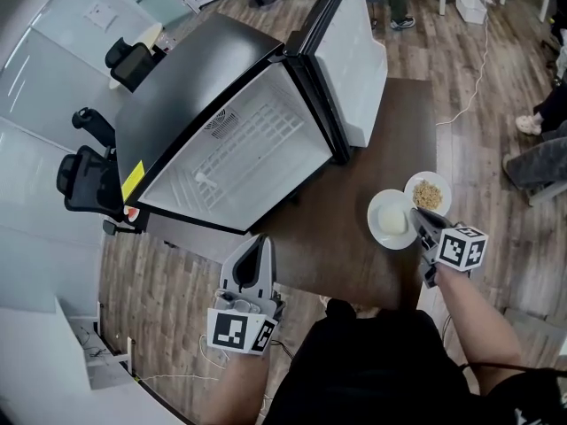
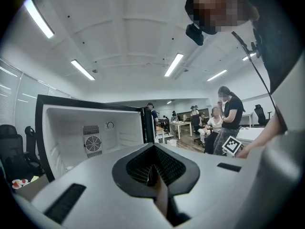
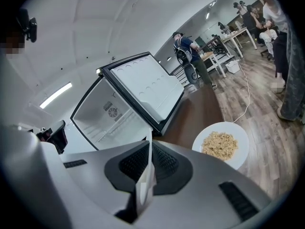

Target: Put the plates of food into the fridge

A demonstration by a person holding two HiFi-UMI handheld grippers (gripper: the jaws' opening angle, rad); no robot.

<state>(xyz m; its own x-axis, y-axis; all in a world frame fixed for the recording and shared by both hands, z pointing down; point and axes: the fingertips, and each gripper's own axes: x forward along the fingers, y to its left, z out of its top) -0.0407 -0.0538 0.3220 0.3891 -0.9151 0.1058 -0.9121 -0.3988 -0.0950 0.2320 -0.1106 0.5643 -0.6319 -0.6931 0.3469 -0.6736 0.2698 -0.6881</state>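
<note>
In the head view our right gripper (image 1: 416,215) pinches the rim of the white-food plate (image 1: 376,216), right of the open fridge (image 1: 248,144), beside the grain plate (image 1: 443,188). In the left gripper view our left gripper (image 2: 153,170) looks toward the fridge, jaws together, empty. In the right gripper view the rim sits edge-on in the jaws; we fear this one-sided hold lets the plate tip and spill.

The right claw (image 1: 416,212) covers part of the nearer plate (image 1: 378,227), whose white food (image 1: 394,220) is too indistinct to identify.
</note>
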